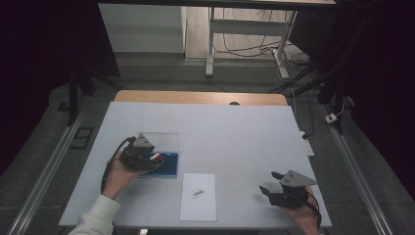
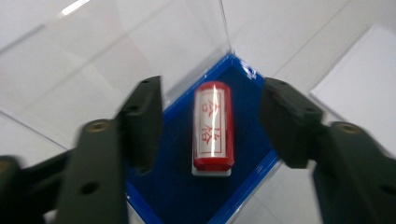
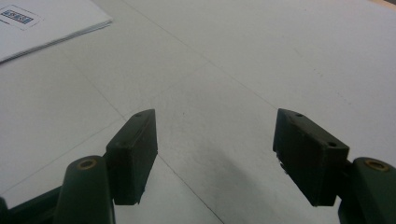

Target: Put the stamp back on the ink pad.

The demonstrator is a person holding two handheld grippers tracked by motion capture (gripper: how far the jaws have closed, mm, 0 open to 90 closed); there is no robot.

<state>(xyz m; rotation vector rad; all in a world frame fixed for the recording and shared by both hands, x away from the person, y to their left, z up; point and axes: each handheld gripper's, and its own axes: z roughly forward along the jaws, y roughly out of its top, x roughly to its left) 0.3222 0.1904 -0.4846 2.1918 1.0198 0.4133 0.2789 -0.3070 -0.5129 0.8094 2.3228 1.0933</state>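
- On the left side of the white matte table sheet [image 1: 235, 132], a shallow blue-lined box [image 1: 169, 165] with a dark blue velvety floor and a bright blue rim, its clear glossy plastic lid [image 1: 164, 141] standing open on the far side.
- Inside the box, lying flat on the velvet: a small red cylindrical stamp [image 2: 213, 128] with a white label printed in red characters, a pale cap at its near end.
- Left gripper [image 1: 154, 159] over the box, held in the left hand [image 1: 117, 176]; jaws spread wide in the left gripper view, one on each side of the stamp, clear gaps on both sides, nothing gripped.
- Free room around the stamp: open velvet between it and each jaw; box rim close behind the right jaw, lid wall rising just beyond the left one.
- Just right of the box, near the table's front edge, a white rectangular sheet of paper [image 1: 198, 197] with a small printed label, possibly a barcode, too small to read.
- Right gripper [image 1: 274, 183] well apart from the paper, near the front right corner, held in the right hand [image 1: 306, 215]; black blocky jaws wide apart and empty above bare sheet.
- Broad bare surface across the table's middle and far half; faint seam lines crossing the sheet; a wooden table edge [image 1: 200, 97] showing along the far side.
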